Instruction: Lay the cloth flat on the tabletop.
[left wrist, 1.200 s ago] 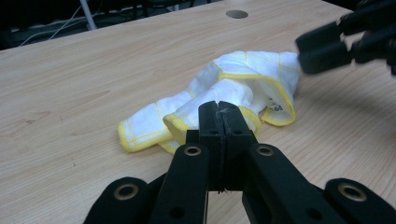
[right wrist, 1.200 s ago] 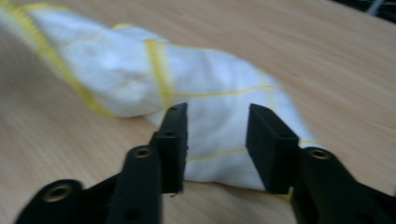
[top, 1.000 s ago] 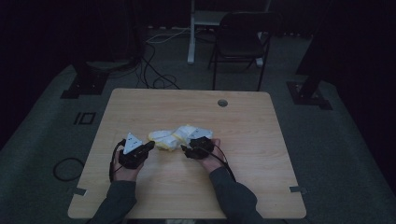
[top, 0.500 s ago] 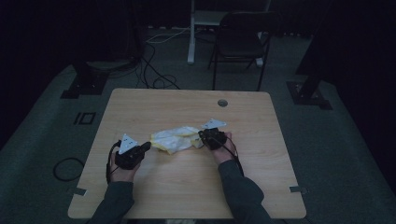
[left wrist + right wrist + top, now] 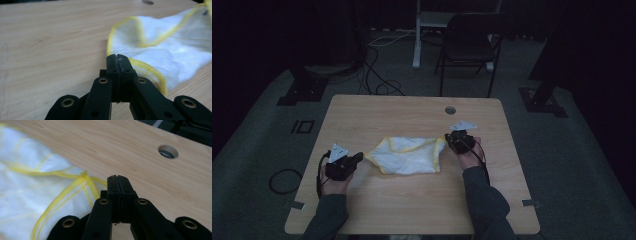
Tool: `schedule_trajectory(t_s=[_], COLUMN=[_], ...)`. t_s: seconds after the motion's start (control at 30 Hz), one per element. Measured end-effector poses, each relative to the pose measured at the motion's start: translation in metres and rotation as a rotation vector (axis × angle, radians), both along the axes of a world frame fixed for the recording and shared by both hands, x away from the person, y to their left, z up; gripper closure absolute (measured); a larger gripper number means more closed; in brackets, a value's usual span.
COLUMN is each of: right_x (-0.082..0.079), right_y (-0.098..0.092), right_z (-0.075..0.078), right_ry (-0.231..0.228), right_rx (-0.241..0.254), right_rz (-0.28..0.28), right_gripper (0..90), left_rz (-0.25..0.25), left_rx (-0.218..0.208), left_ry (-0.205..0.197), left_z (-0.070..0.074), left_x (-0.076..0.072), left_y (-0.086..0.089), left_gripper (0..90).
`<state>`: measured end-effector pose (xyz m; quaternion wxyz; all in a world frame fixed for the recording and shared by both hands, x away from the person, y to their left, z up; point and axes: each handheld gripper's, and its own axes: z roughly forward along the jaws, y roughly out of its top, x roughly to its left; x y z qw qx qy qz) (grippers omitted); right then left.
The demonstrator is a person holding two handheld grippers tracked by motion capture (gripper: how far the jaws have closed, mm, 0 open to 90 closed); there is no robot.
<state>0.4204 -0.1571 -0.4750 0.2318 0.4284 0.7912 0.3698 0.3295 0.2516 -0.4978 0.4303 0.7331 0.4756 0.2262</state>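
Observation:
A white cloth (image 5: 409,155) with a yellow hem lies spread on the wooden table (image 5: 412,110), stretched between both grippers. My left gripper (image 5: 360,157) is at the cloth's left corner, jaws shut on the hem. In the left gripper view the cloth (image 5: 170,50) runs off to the right from the closed jaw tips (image 5: 117,56). My right gripper (image 5: 447,141) is shut on the cloth's far right corner. In the right gripper view the yellow corner of the cloth (image 5: 30,192) leads in under the closed jaws (image 5: 117,177).
A round cable hole (image 5: 450,109) sits near the table's far edge, just beyond the right gripper. A dark chair (image 5: 469,47) stands behind the table. Cables (image 5: 377,75) trail over the floor at the back, and a cable loop (image 5: 284,180) lies left of the table.
The right gripper has moved right and away with the cloth's corner. The cloth went from a bunched heap to a spread sheet. The left gripper shifted a little to the left and nearer.

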Motion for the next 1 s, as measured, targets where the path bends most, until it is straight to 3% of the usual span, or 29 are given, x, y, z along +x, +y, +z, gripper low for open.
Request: schedule_trajectory(t_s=[0.2, 0.4, 0.53, 0.7, 0.87, 1.0], right_x=[0.003, 0.005, 0.003, -0.007, -0.019, -0.028], right_y=[-0.015, -0.017, -0.016, -0.012, -0.007, -0.006], right_z=[-0.01, -0.017, -0.016, -0.008, -0.013, -0.029], right_ry=[0.028, 0.042, 0.025, -0.013, -0.008, 0.025], right_rx=[-0.005, -0.011, -0.02, -0.018, -0.016, -0.034], right_rz=[-0.031, -0.039, -0.042, -0.013, 0.019, 0.033], right_gripper=[89.8, 89.1, 70.7, 63.5, 66.0, 70.5], left_rz=[0.032, 0.026, 0.02, -0.002, -0.044, -0.083], left_rx=[0.002, 0.023, 0.051, 0.062, 0.084, 0.102], left_ry=[0.036, 0.05, 0.049, 0.046, 0.049, 0.061], left_z=[-0.006, -0.009, -0.009, -0.008, -0.009, -0.013], left_x=[0.005, 0.008, 0.008, 0.009, 0.016, 0.024], left_y=[0.004, 0.0, -0.006, -0.014, -0.027, -0.041], left_gripper=[90.0, 89.1, 81.9, 79.9, 79.7, 82.3])
